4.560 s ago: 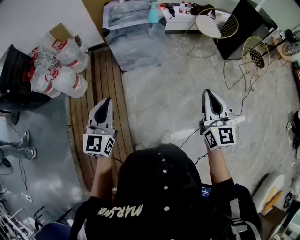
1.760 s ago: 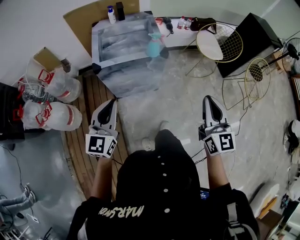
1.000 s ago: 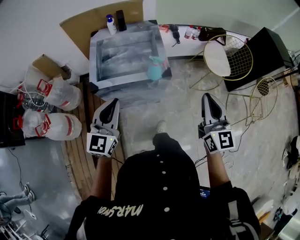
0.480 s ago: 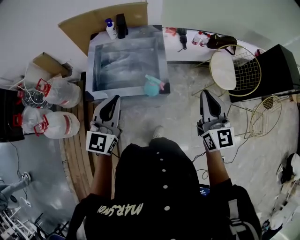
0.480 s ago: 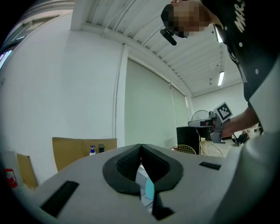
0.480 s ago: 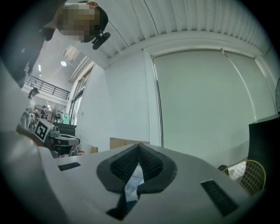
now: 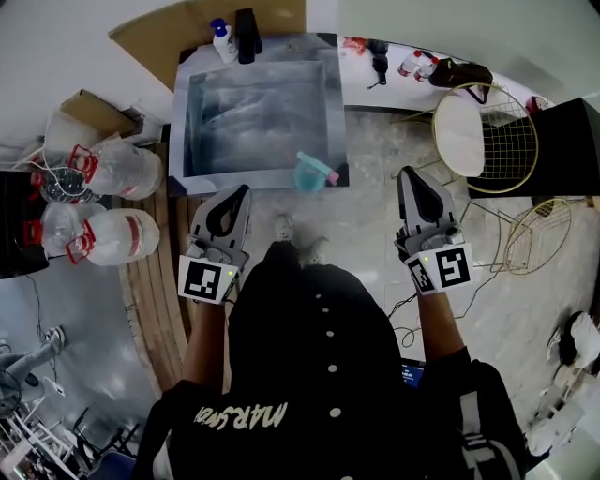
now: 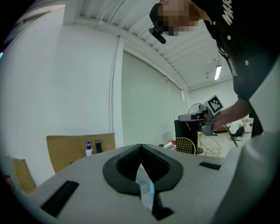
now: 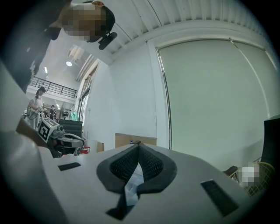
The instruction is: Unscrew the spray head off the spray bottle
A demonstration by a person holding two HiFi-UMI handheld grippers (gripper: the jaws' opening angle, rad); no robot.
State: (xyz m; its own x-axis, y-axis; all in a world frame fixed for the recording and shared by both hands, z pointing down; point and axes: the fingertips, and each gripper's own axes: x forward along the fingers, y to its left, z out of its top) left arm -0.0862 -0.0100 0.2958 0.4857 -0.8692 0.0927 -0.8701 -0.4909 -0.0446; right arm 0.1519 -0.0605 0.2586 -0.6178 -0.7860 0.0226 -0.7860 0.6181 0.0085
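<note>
A teal spray bottle with a pink spray head stands at the near right corner of the grey marbled table. In the head view my left gripper points at the table's near edge, left of the bottle and apart from it. My right gripper is held over the floor to the bottle's right. In the left gripper view the left gripper's pads meet with nothing between them. The right gripper's pads also meet on nothing in its own view.
Large water jugs lie on the floor at the left beside a wooden strip. Gold wire chairs stand at the right. A blue-capped bottle and a black object sit at the table's far edge. A cable trails on the floor.
The person has walked toward the table, so table and spray bottle now lie much closer to the grippers. Both grippers stayed shut and empty.
</note>
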